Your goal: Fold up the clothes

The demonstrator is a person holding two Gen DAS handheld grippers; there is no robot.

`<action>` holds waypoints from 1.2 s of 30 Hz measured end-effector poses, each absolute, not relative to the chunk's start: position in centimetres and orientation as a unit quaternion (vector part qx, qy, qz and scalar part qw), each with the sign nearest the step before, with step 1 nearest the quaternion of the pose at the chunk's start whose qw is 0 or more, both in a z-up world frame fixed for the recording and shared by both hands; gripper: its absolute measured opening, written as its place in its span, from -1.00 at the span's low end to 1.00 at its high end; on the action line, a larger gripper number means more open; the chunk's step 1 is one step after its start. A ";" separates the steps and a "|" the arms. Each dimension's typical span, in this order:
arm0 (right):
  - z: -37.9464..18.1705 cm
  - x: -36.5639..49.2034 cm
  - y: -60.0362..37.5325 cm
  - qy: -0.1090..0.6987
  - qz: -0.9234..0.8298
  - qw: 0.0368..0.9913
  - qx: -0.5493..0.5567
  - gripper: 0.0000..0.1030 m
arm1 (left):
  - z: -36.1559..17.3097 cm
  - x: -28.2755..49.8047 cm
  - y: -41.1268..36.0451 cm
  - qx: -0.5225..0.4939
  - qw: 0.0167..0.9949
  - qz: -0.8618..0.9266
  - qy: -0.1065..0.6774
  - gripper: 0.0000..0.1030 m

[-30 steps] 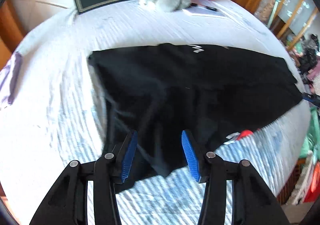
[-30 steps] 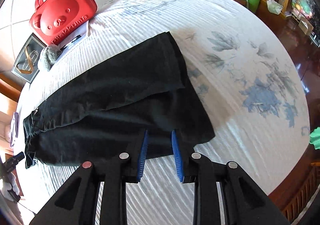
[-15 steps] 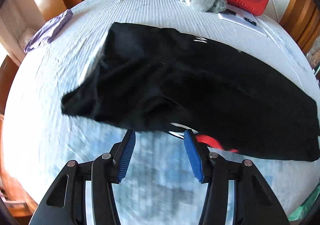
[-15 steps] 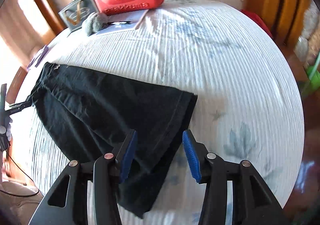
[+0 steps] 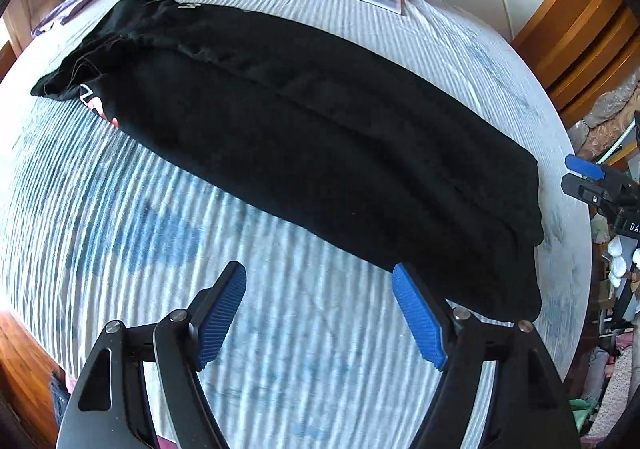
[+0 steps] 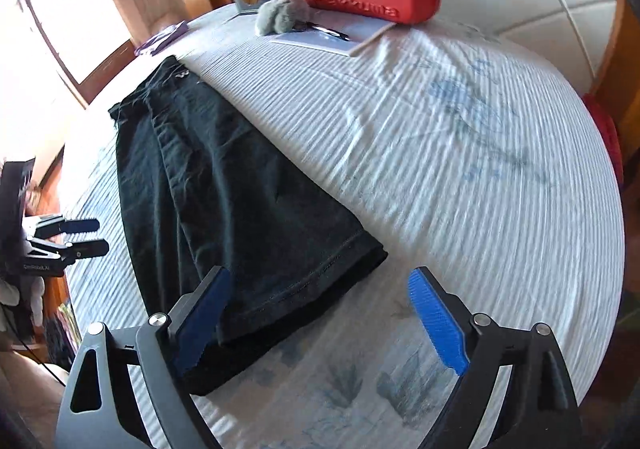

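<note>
Trousers (image 5: 320, 137) lie on the bed (image 5: 280, 329) as a long, lengthwise-doubled strip. Left hand-held gripper (image 5: 320, 313) and right hand-held gripper (image 6: 316, 321) hover spread and empty; the right is nearest the hem end.

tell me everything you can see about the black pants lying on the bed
The black pants are a dark, matte woven fabric, folded lengthwise with one leg over the other into a long narrow strip. They lie flat on the striped white and blue bedspread. The gathered waistband, with a small white tag, points toward the headboard clutter; the stitched leg hems lie nearest the right gripper. Both grippers are open and hold nothing; whether the right one's finger touches the hem is unclear.
</note>
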State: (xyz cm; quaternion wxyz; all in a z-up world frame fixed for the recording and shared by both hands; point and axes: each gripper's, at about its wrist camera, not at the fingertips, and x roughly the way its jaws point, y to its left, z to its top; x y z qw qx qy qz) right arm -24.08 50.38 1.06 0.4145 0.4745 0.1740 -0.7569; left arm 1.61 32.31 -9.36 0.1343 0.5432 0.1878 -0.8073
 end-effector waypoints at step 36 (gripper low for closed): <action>-5.3 -28.3 50.2 0.337 -0.545 0.706 0.301 0.74 | -10.0 -9.6 56.7 0.429 0.488 -0.697 0.302 0.71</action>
